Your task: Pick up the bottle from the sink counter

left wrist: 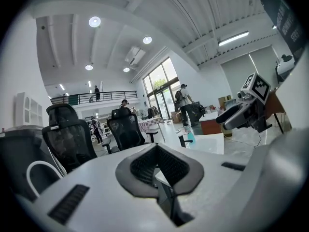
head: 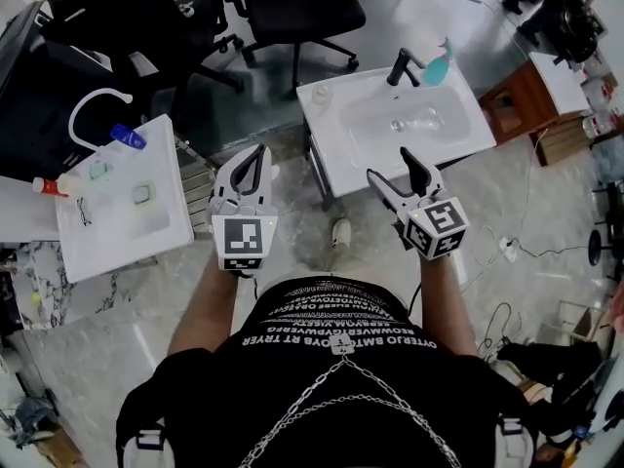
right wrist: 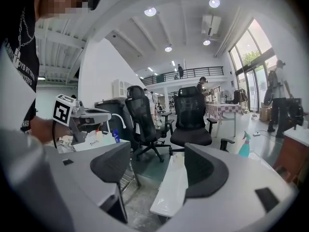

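Note:
A teal spray bottle stands at the back right corner of the white sink counter, beside a black faucet. A clear bottle-like thing lies in the basin, and a small pale container sits on the counter's back left corner. My right gripper hovers open over the counter's near edge, empty. My left gripper is shut on nothing, left of the counter above the floor. The right gripper view shows the spray bottle far off beyond my open right gripper. The left gripper has its pads together.
A second white sink stands at the left with a white hose faucet, a blue bottle and a red-capped bottle. Black office chairs stand behind the counter. A wooden cabinet is at the right.

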### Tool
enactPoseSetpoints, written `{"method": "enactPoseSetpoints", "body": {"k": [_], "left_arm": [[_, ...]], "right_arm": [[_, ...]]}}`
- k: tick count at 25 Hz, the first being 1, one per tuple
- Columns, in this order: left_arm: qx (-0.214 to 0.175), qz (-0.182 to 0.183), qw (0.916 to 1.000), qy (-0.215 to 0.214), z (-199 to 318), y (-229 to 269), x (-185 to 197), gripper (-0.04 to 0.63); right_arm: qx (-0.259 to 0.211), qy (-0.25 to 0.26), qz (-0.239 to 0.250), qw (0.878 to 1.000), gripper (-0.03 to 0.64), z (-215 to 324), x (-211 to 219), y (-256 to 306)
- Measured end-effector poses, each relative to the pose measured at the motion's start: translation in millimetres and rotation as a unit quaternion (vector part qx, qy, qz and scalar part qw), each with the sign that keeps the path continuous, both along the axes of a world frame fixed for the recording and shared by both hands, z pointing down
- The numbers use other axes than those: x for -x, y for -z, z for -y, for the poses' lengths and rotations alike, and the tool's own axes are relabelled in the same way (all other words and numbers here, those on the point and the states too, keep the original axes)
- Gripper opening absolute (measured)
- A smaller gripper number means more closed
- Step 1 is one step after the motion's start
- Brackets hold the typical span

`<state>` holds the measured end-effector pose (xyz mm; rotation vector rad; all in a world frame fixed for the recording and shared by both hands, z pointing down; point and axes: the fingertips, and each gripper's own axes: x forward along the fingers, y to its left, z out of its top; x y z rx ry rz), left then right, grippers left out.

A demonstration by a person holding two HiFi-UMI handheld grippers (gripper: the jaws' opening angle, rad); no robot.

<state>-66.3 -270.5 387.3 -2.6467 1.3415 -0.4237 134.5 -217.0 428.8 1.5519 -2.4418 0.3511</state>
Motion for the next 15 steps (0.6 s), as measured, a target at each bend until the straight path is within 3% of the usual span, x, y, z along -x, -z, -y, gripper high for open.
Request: {"method": "enactPoseSetpoints", "body": {"k": [8, 15], "left_arm": [[0.017, 0.008, 0.9998, 0.007, 44.7, -14.4, -29.6, 0.005], [0.002, 0.003, 0.9999, 0.014, 85.5, 5.4, -66.4, 0.005]], "right_arm": [[-0.003, 0.007, 0.004, 1.0, 0.325, 49.3, -26.9, -3.5], [-0.004, 0.042, 0.006, 0.999, 0.324, 94.1, -45.1, 2.3]]}}
